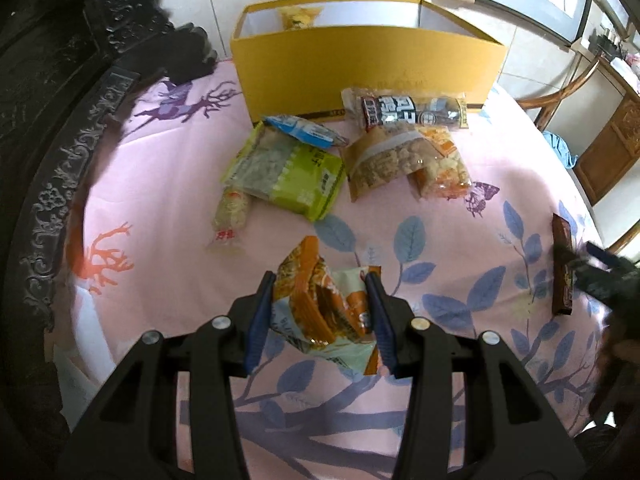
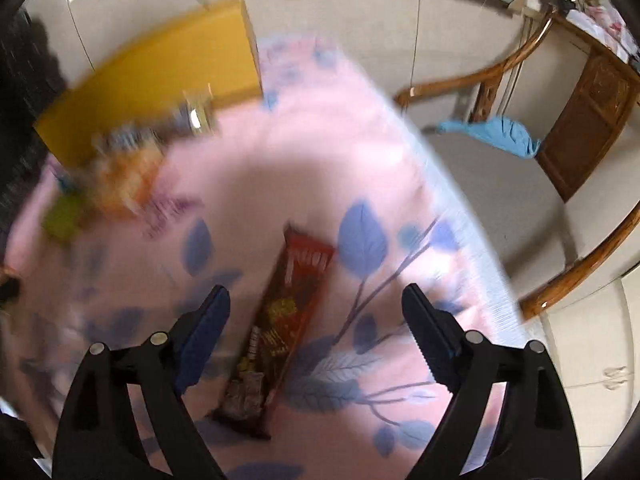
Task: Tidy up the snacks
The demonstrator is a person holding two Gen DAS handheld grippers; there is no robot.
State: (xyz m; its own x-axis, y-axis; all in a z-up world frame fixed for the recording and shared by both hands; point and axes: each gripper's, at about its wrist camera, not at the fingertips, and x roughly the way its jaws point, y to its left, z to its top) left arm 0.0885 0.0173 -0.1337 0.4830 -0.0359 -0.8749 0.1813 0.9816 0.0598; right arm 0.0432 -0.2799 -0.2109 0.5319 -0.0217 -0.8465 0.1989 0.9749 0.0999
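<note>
My left gripper (image 1: pixel 320 280) is shut on an orange and pale snack packet (image 1: pixel 324 308) above the pink tablecloth. Ahead lie a green packet (image 1: pixel 292 176), a blue packet (image 1: pixel 308 132), a dark packet (image 1: pixel 408 110), tan and orange snack bags (image 1: pixel 404 160) and a small white packet (image 1: pixel 232 216). A yellow box (image 1: pixel 360 64) stands behind them with one snack inside. My right gripper (image 2: pixel 316 296) is open, its fingers on either side of a long brown bar (image 2: pixel 284 320) lying on the cloth. The bar (image 1: pixel 562 264) and right gripper (image 1: pixel 600 272) also show at the left wrist view's right edge.
The pink tablecloth (image 2: pixel 280 160) has blue leaf prints; its edge runs close on the right. A wooden chair (image 2: pixel 560 240) with a blue cloth (image 2: pixel 496 132) stands beyond that edge. Dark carved furniture (image 1: pixel 52 120) borders the table's left side.
</note>
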